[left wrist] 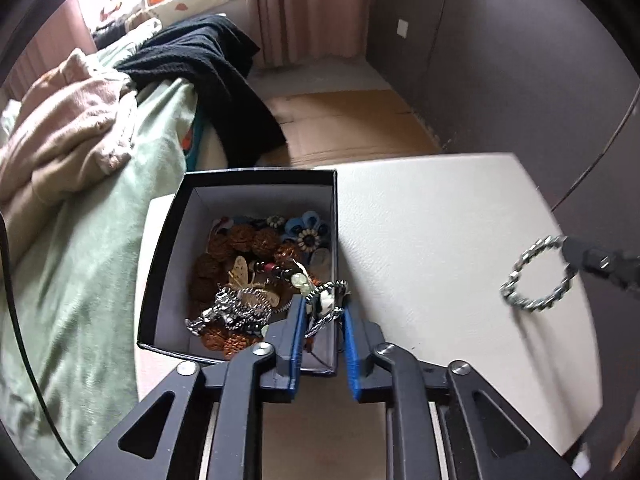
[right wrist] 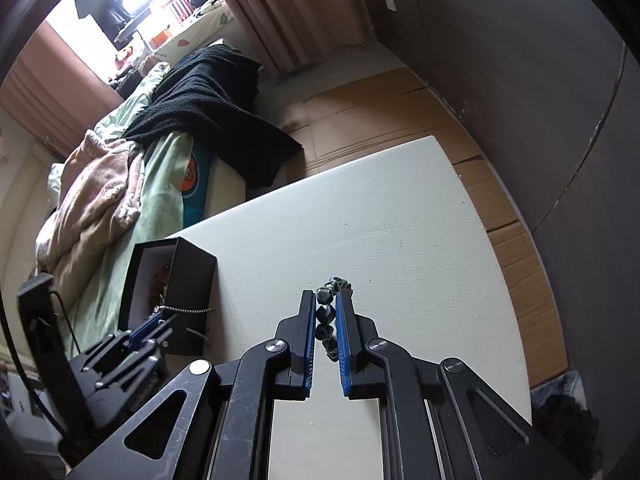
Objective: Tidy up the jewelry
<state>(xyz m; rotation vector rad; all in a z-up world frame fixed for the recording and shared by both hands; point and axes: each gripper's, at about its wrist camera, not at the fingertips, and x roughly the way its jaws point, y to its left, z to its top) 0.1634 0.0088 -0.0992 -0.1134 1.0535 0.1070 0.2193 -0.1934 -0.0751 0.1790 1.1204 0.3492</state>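
Best lowered gently: left claw pinching twisted silver rope chain over black cardboard box (right claw clamping chunky silver-link bracelet).

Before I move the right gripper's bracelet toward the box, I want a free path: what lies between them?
Only bare white table lies between the bracelet and the black box, seen in the left wrist view.
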